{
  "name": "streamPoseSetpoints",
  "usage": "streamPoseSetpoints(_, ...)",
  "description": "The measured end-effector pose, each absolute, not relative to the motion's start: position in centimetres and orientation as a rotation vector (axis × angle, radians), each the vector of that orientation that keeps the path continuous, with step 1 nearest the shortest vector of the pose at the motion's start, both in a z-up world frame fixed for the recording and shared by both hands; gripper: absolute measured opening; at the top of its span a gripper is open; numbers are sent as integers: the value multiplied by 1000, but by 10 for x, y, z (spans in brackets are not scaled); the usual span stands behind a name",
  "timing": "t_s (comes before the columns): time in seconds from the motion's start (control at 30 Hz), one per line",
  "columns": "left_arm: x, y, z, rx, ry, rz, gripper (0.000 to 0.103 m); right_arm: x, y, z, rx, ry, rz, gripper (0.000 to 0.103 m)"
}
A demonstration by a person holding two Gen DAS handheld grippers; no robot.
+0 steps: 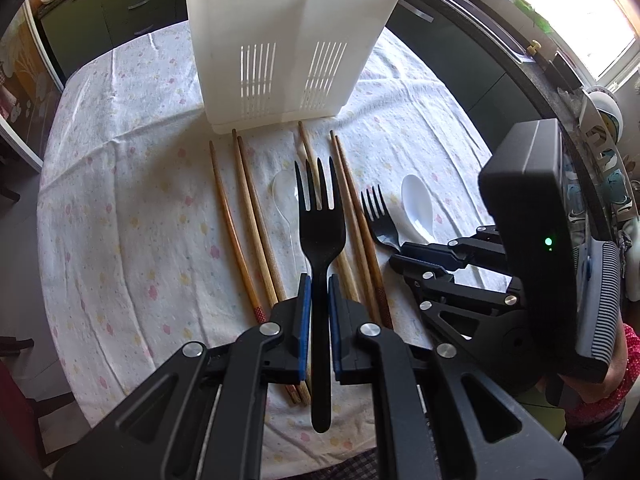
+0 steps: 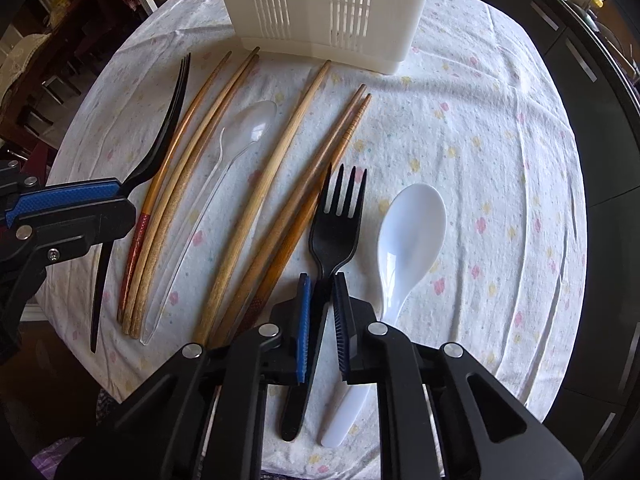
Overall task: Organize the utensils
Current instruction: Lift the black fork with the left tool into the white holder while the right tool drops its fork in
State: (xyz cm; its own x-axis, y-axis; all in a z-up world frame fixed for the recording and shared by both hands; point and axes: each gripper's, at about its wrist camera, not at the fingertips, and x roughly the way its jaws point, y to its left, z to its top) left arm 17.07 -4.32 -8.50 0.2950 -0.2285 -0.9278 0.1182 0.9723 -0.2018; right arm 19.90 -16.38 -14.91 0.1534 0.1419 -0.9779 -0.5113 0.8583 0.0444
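1. Utensils lie in a row on the round worktop [image 1: 120, 208] under a flowered white cloth, in front of a white slotted plastic holder [image 1: 288, 40]. From the left wrist view, the left claw [image 1: 318, 292] is clamped on the handle of a black plastic fork [image 1: 320, 232], tines pointing to the holder, above brown wooden chopsticks [image 1: 248, 216] and a clear plastic spoon [image 1: 284, 196]. To the right, the right claw [image 1: 400, 258] reaches down at a second black fork [image 1: 380, 220] beside a white plastic spoon [image 1: 418, 208].

2. From the right wrist view, the right claw [image 2: 322, 292] is closed on the second black fork's [image 2: 336, 224] neck; whether the fork is off the cloth I cannot tell. The white spoon [image 2: 408, 236] lies just beside it, the chopsticks [image 2: 280, 168] and clear spoon [image 2: 240, 136] to the left. The left claw [image 2: 120, 192] holds its fork [image 2: 164, 128] at far left.
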Motion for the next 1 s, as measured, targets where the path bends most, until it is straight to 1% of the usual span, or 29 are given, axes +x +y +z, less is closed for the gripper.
streamPoseSetpoints(0.13, 167, -41, -64, -111, 1201, -248, 8, 202, -182, -139, -217, 1306, 531, 10)
streamPoseSetpoints(0.3, 172, -35, -11, -130, 1077, -269, 8, 203, -211, -102, -32, 1186, 626, 10)
streamPoseSetpoints(0.4, 184, -29, 31, -144, 945, -262, 9, 207, -232, -77, 78, 1094, 665, 10)
streamPoseSetpoints(0.5, 206, -24, 67, -148, 770, -237, 9, 211, -250, -57, 157, 1013, 683, 10)
streamPoseSetpoints(0.6, 233, -21, 87, -144, 596, -199, 9, 214, -270, -41, 212, 949, 697, 10)
streamPoseSetpoints(0.7, 257, -20, 91, -114, 449, -128, 9, 217, -280, -35, 244, 906, 707, 10)
streamPoseSetpoints(0.83, 276, -21, 74, -67, 328, -63, 9, 224, -290, -20, 269, 857, 720, 10)
streamPoseSetpoints(0.9, 283, -21, 61, -65, 330, -56, 9, 227, -288, -11, 276, 829, 724, 10)
streamPoseSetpoints(1.0, 291, -20, 36, -71, 389, -64, 9, 236, -281, 3, 279, 786, 725, 10)
